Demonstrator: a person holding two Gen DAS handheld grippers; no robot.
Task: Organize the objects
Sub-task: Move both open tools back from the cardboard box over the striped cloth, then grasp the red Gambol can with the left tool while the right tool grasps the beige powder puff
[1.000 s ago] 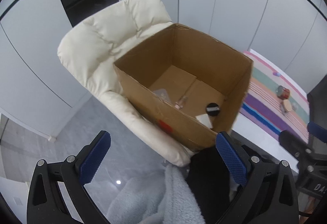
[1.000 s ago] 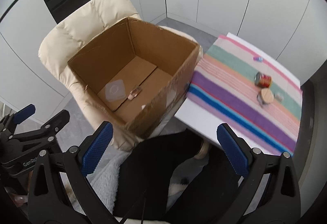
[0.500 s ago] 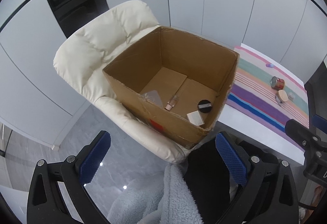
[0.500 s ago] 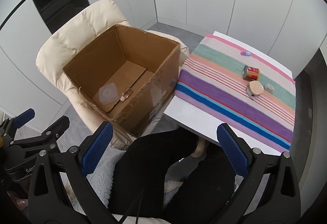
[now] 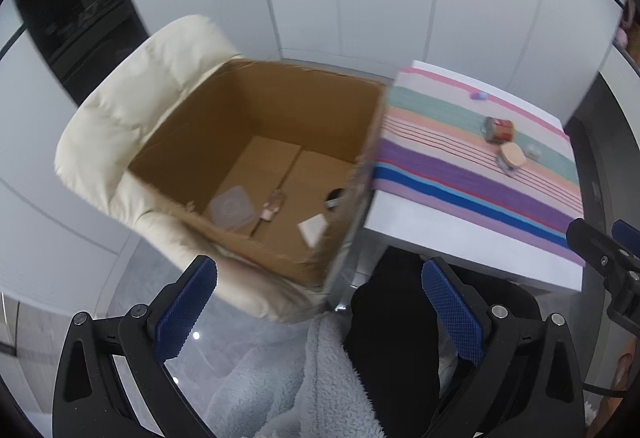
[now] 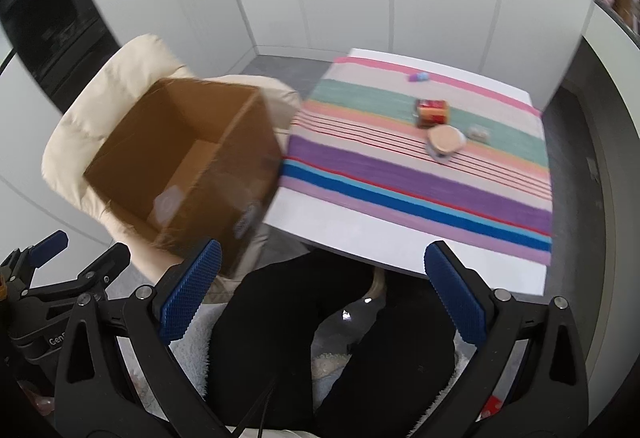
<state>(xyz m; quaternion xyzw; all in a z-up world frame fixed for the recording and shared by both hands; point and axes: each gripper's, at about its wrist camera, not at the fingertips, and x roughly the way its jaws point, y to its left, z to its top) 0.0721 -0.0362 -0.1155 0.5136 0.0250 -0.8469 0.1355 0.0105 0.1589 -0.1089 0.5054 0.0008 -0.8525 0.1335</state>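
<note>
Soft, even daylight fills both fisheye views, whose black corners bend the wall lines, while motion blur smears the cardboard box [image 5: 256,142] and striped cloth [image 6: 420,166] and small glints dot the glossy floor [image 5: 132,290].

Only "Gen", the start of a cut-off word, reads on the black body of the left gripper [image 6: 82,264], left of the right gripper's fingers [image 6: 191,292]; other markings blur.

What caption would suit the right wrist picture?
Open right gripper above a lap, facing a cardboard box on a cream chair and a striped table.
</note>
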